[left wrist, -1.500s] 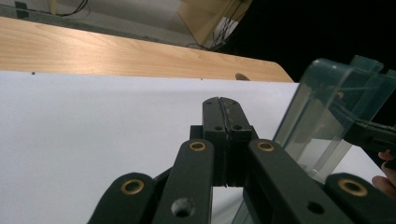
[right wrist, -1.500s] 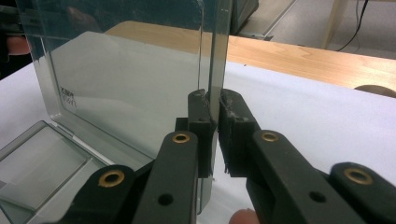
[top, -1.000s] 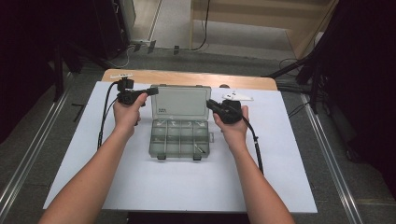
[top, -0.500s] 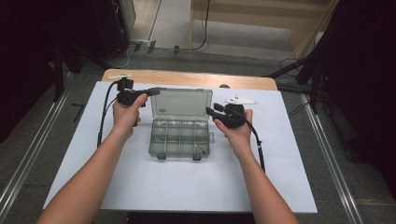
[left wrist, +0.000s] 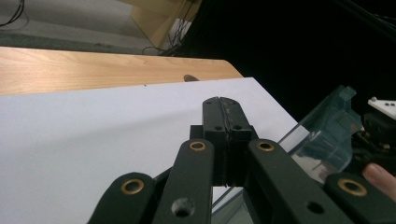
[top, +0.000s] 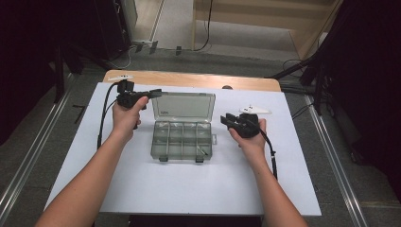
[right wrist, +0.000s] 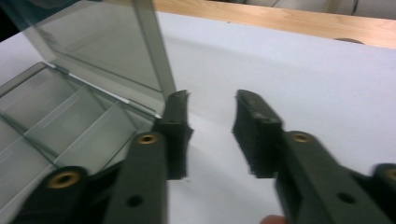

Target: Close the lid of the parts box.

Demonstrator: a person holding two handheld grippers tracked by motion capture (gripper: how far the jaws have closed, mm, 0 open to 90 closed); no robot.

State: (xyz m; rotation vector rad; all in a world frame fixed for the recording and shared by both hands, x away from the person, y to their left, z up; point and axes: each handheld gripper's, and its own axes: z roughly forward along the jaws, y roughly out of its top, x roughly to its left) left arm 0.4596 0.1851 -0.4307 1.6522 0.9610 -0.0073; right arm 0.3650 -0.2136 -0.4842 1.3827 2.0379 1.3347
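A white sheet covers the table (top: 142, 189). The right gripper (top: 226, 120), jaws parted and empty, has drawn back from the clear compartment box (top: 182, 139) at mid-table to just beside its right edge. The left gripper (top: 157, 93), jaws pressed together, stays at the raised lid's (top: 183, 105) far left corner, so the box now stands open
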